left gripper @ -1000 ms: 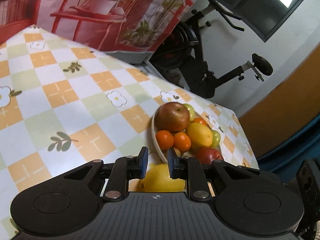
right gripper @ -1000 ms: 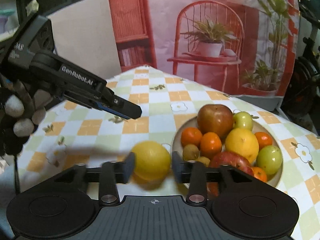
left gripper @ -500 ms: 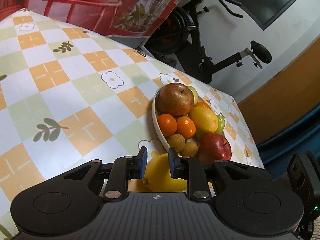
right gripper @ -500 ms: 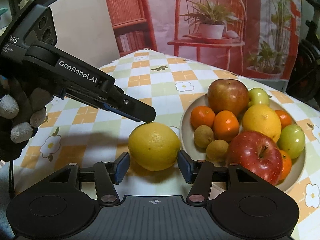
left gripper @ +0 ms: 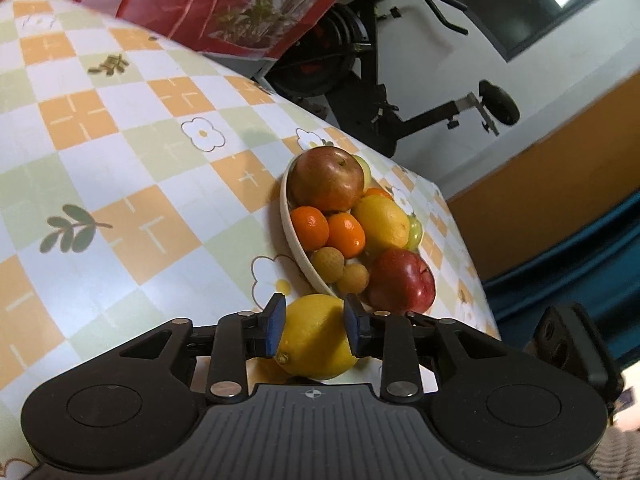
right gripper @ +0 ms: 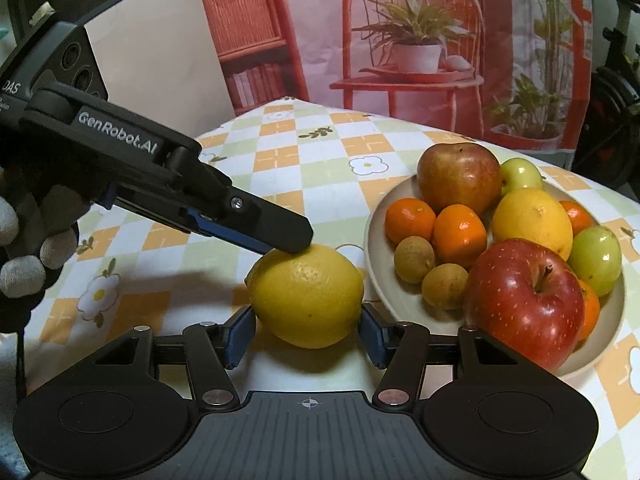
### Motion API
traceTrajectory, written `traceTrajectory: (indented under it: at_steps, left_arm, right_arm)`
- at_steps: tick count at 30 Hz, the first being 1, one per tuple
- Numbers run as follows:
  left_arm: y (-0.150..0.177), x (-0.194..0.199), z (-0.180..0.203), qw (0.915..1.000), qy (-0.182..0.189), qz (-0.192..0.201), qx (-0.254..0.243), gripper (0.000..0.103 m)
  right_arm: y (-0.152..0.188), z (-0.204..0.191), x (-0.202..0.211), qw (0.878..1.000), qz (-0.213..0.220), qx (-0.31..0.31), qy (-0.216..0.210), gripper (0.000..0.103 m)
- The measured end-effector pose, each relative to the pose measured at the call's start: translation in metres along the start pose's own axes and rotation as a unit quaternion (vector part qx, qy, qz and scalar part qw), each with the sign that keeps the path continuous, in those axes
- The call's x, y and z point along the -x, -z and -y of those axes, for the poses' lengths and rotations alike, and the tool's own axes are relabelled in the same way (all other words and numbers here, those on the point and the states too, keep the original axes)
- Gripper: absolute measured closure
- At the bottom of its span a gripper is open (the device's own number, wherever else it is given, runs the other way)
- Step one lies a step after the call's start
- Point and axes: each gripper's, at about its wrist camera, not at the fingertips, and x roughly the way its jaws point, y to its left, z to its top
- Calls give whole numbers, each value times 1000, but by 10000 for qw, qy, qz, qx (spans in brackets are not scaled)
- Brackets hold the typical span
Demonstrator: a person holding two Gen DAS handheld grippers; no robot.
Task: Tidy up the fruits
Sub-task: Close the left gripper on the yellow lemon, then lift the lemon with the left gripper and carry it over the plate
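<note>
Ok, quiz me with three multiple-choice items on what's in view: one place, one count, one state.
1. Where is the lemon?
A on the table, beside the plate
B on the plate
C held in the air

2. How many small brown fruits show?
A none
B two
C five

3. The left gripper is:
A shut, tip on the lemon
B wide open, clear of everything
C out of view

Answers:
1 is A: the lemon rests on the cloth just outside the plate's rim.
2 is B: two sit side by side at the plate's near edge.
3 is A: in the right wrist view its closed tip meets the lemon's top.
</note>
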Motion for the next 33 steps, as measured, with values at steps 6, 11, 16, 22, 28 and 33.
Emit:
traceTrajectory:
  at_steps: [6, 11, 16, 22, 28, 33]
  left_arm:
    - [-5, 11, 13, 9998, 54, 189, -101, 70]
    - [-18, 29, 37, 9981, 42, 508, -346, 70]
    - [-39, 49, 71, 9943, 31, 796, -712, 70]
    - [-66, 61, 108, 9879, 122, 1084, -1107, 70]
    - [-83, 48, 123, 9859, 214, 1090, -1249, 70]
    - [-81, 20, 109, 9898, 229, 779, -1168, 70]
  right_arm:
    - [-3, -1, 18, 9996, 286, 19, 8, 51]
    - [-22, -1, 41, 9979, 640, 100, 20, 51]
    - [-51, 2, 68, 9946, 992, 278, 76, 51]
    - [-87, 12, 102, 9889, 1371, 517, 266, 51]
    - [-109, 30, 111, 9873, 1384, 654, 435, 51]
    - [-99, 47, 92, 9916, 1075, 522, 492, 51]
